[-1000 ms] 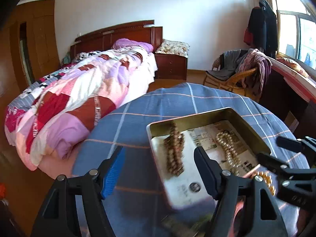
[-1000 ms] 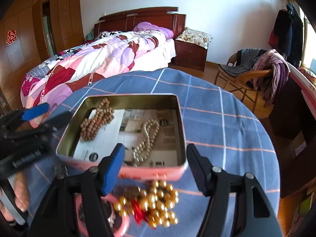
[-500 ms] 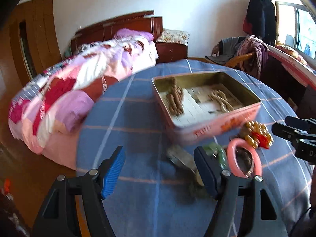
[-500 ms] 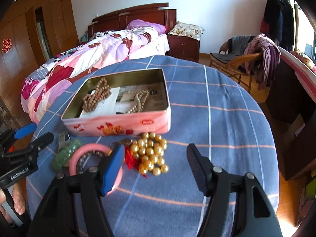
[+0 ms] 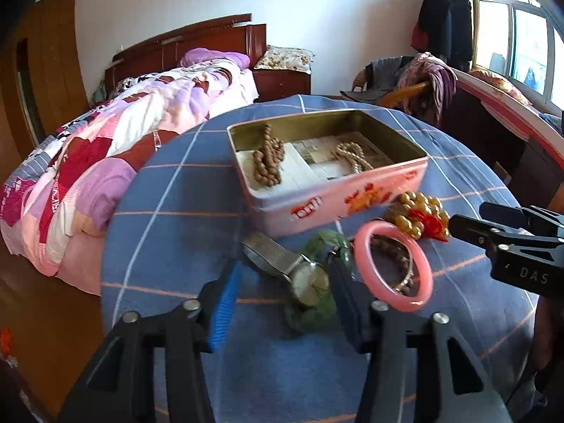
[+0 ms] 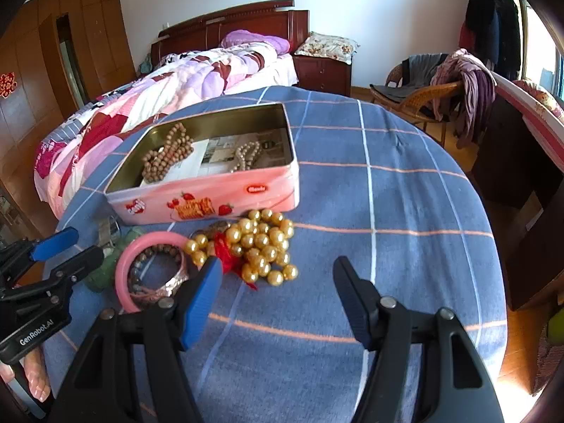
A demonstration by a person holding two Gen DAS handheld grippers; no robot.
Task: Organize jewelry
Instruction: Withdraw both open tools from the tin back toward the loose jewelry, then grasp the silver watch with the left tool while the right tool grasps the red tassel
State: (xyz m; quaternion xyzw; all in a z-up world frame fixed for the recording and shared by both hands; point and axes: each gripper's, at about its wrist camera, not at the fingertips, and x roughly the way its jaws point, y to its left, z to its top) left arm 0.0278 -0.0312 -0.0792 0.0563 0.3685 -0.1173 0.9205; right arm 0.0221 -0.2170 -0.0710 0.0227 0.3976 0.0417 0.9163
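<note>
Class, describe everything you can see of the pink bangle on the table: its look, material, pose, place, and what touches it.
The pink bangle is a smooth, glossy, solid ring, plastic or stone by its look. It lies flat on the blue checked tablecloth, in front of the pink tin. A beaded bracelet lies inside its circle. The gold bead strand sits just beside it, the green bangle and wristwatch on its other side. Neither gripper touches it.

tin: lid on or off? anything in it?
Off, no lid in view. The pink tin holds brown beads and a pearl strand on paper.
</note>
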